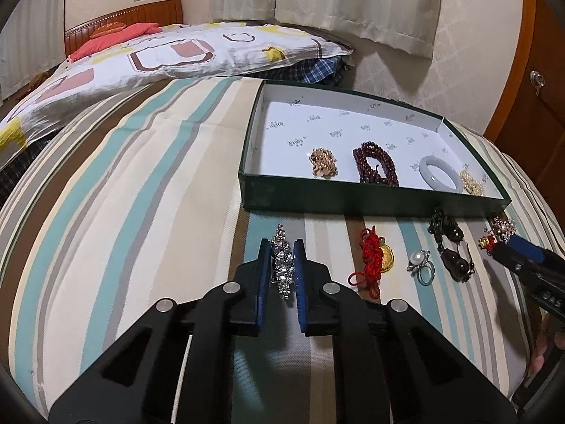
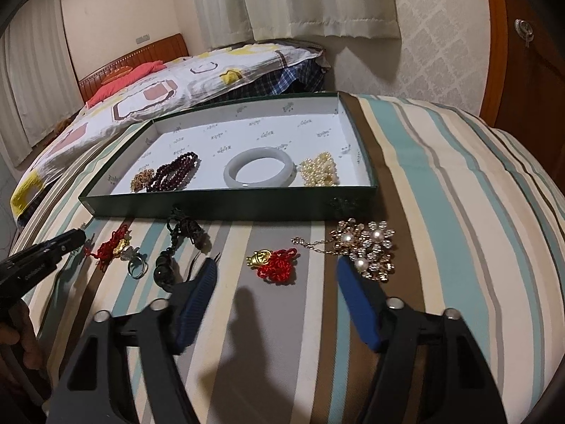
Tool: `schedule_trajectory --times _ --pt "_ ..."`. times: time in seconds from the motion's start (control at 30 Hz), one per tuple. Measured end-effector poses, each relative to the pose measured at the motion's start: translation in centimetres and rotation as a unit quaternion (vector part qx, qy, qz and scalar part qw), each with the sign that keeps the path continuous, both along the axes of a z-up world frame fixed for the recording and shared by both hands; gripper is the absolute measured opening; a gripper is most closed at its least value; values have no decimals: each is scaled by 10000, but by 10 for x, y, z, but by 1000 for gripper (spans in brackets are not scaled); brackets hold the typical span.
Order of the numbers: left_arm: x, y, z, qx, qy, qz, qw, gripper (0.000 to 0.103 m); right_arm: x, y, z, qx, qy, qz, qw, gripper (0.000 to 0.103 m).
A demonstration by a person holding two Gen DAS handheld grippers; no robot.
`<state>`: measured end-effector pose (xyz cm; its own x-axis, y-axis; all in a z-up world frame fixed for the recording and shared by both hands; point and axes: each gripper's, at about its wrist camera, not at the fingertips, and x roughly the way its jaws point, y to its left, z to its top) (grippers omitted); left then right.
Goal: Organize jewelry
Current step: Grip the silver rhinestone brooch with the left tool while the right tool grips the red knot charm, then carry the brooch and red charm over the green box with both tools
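Note:
My left gripper [image 1: 281,247] is shut on a rhinestone bracelet [image 1: 282,268] that lies lengthwise between its blue pads on the striped bedspread. My right gripper [image 2: 277,268] is open, with a red-cord gold charm [image 2: 273,265] lying on the bed between its fingertips and the pads clear of it. A pearl and rhinestone brooch [image 2: 367,247] lies just beyond the right finger. The green box [image 2: 229,205] holds a gold chain [image 1: 323,166], dark red beads [image 1: 376,169], a jade bangle [image 2: 259,171] and pearls [image 2: 319,175].
In front of the box lie a second red-cord gold charm [image 1: 374,261], a pearl ring [image 1: 420,265] and a dark pendant on a cord [image 1: 453,258]. A patterned quilt [image 1: 159,56] is heaped beyond the box. Wooden cabinet [image 1: 540,81] at right.

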<state>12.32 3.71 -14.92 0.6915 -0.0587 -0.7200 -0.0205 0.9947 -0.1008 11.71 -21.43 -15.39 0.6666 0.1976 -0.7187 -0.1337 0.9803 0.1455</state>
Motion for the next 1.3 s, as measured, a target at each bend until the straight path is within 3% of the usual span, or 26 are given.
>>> schedule_trajectory --times 0.27,0.57,0.97,1.3 --pt "0 2 1 12 -17 11 10000 13 12 7 -4 -92 135 84 9998 53" --pt "-1 3 1 5 -25 18 10000 13 10 12 -4 -329 117 205 9992 24" --pt "-3 2 8 7 -111 -29 9999 13 -2 13 -1 -234 28 259 9994 23" --pt "-9 -3 26 -32 -331 -50 9994 13 -8 13 24 -152 -267 253 9992 23"
